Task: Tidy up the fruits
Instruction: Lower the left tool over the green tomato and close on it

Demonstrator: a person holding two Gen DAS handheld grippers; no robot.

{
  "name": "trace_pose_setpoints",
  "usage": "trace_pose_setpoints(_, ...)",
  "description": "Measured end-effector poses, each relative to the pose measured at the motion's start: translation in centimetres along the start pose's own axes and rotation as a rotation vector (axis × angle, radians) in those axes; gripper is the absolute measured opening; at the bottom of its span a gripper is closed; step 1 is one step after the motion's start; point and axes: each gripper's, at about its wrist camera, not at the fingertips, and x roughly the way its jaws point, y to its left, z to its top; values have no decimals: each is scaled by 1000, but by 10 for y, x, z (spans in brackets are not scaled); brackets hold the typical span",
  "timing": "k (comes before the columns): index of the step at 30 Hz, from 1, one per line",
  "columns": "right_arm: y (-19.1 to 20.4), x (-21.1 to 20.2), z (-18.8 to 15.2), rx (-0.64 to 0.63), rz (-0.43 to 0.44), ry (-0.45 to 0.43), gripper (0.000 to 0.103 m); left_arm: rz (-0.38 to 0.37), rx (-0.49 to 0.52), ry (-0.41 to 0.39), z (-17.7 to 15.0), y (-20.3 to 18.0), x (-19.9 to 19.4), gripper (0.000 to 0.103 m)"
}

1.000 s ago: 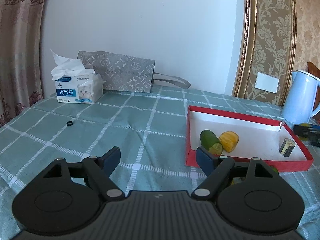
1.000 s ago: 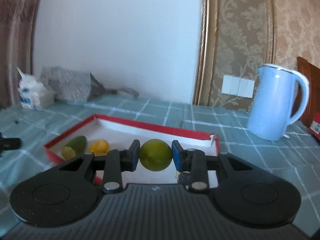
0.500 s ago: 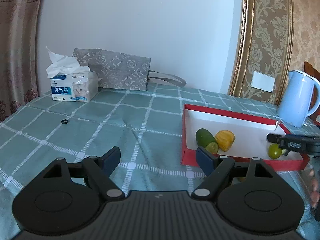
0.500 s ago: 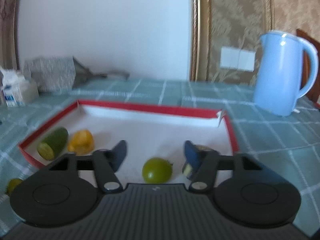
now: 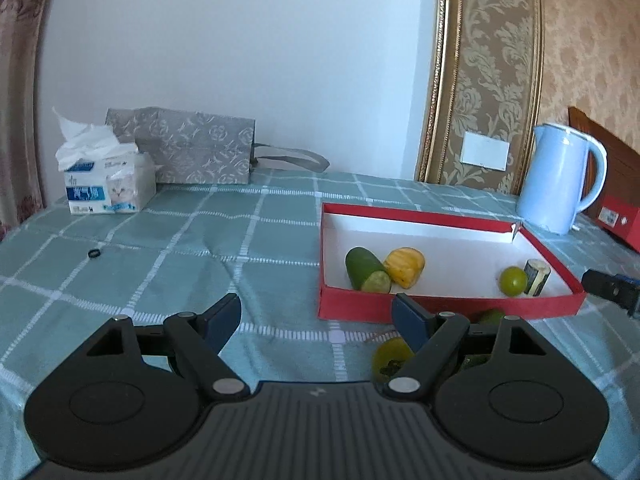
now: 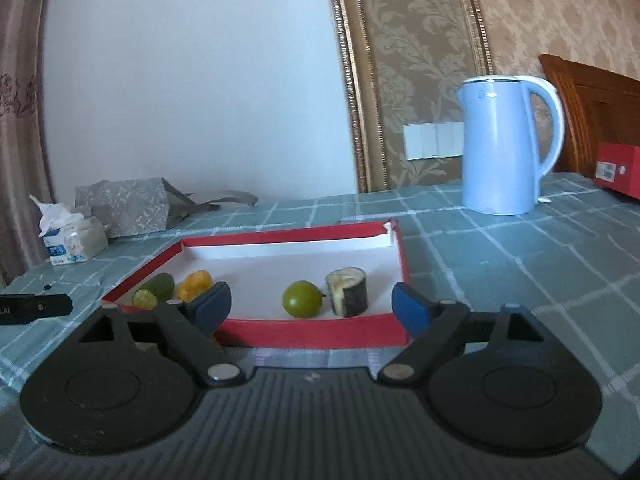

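Observation:
A red tray with a white floor holds a cut cucumber, a yellow fruit piece, a green round fruit and a dark-skinned cut piece. Two more fruits lie on the cloth in front of the tray, a yellow-green one and a green one, partly hidden by my left gripper. It is open and empty. My right gripper is open and empty, just before the tray's near wall.
A light blue kettle stands behind the tray at right. A tissue box and a grey patterned bag stand at the back left. A small black ring lies on the checked cloth. A red box is far right.
My right gripper has opened and let go of the green round fruit in the tray, then drawn back toward the tray's near wall. My left gripper has shifted left.

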Motion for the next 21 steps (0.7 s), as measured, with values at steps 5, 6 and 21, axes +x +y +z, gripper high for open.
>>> trace_pose_setpoints(5, 2, 3, -4, -13, 6, 31, 86, -21, 34, -3, -2, -7, -1, 83)
trace_pose_setpoints(6, 4, 2, -5, -23, 4, 23, 86, -31, 37, -6, -2, -7, -2, 83)
trace_pose_setpoints(21, 15, -6, -4, -79, -17, -26, 95, -46, 159, 63, -11, -33, 9, 83)
